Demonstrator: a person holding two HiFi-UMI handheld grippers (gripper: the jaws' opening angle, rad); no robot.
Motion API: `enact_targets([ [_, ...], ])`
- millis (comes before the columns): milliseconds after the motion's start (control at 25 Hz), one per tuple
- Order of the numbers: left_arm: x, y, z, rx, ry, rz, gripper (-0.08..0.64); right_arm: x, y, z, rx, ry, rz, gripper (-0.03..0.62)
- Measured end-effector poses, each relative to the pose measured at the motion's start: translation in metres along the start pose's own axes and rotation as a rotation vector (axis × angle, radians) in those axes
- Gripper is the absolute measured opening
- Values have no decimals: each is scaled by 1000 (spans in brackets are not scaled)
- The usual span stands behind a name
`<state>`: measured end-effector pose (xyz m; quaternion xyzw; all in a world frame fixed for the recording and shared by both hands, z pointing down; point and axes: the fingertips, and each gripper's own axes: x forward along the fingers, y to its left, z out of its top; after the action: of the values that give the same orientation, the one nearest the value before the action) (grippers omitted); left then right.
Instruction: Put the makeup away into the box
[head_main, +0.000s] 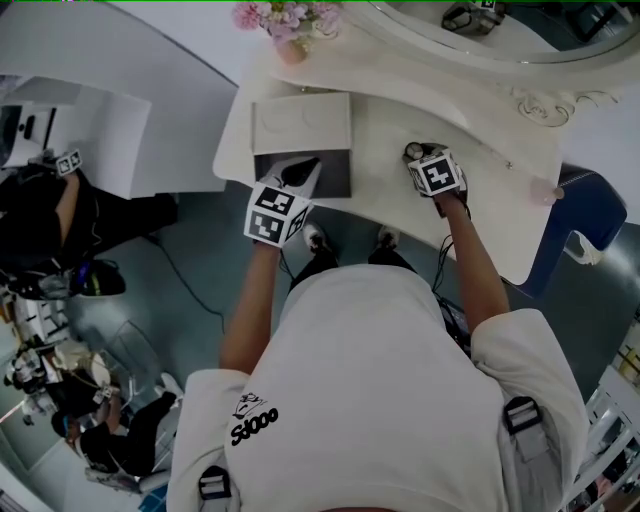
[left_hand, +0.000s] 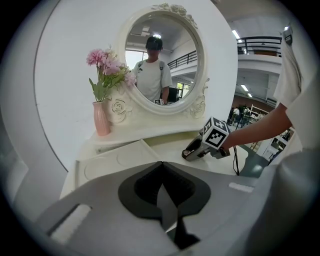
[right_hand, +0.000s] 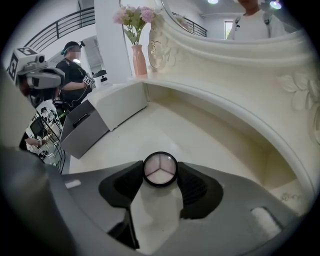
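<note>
A round compact (right_hand: 160, 169) with a black rim and three pale pink segments rests on the cream vanity top (right_hand: 185, 135), and my right gripper (right_hand: 160, 172) is shut on it, a dark pad touching each side. In the head view that right gripper (head_main: 416, 153) is at the table's right. The grey box (head_main: 335, 172) with its white lid (head_main: 300, 122) swung open stands at the left; the box (right_hand: 82, 129) also shows in the right gripper view. My left gripper (head_main: 300, 172) hovers over the box, its jaws (left_hand: 161, 165) shut with nothing between them.
A pink vase of flowers (left_hand: 102, 117) stands at the back left under the oval mirror (left_hand: 160, 60). A raised curved shelf (right_hand: 240, 75) runs along the back. A blue chair (head_main: 590, 225) is on the right, and another person (right_hand: 75, 75) stands beyond the table's left edge.
</note>
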<state>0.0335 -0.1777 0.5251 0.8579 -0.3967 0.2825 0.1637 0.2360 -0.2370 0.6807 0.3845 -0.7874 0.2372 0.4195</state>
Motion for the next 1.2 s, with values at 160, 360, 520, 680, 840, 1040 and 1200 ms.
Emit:
enact_targets([
  [160, -6, 13, 6, 4, -29, 2, 18, -15, 13, 19, -4, -49, 3, 215],
  [360, -13, 29, 10, 6, -68, -10, 18, -48, 47, 54, -42, -145, 11, 215],
  [520, -17, 39, 9, 7, -89, -35, 18, -69, 89, 80, -114, -194, 22, 216],
  [680, -24, 47, 6, 16, -106, -60, 18, -68, 139, 94, -233, -184, 57, 216],
  [840, -36, 62, -3, 6, -117, -68, 18, -51, 178, 99, -364, -110, 85, 216],
  [1040, -52, 82, -24, -17, -117, -77, 18, -24, 197, 95, -475, 20, 58, 216],
  [1200, -62, 96, -39, -28, -114, -86, 18, 0, 204, 87, -616, 138, 16, 216],
])
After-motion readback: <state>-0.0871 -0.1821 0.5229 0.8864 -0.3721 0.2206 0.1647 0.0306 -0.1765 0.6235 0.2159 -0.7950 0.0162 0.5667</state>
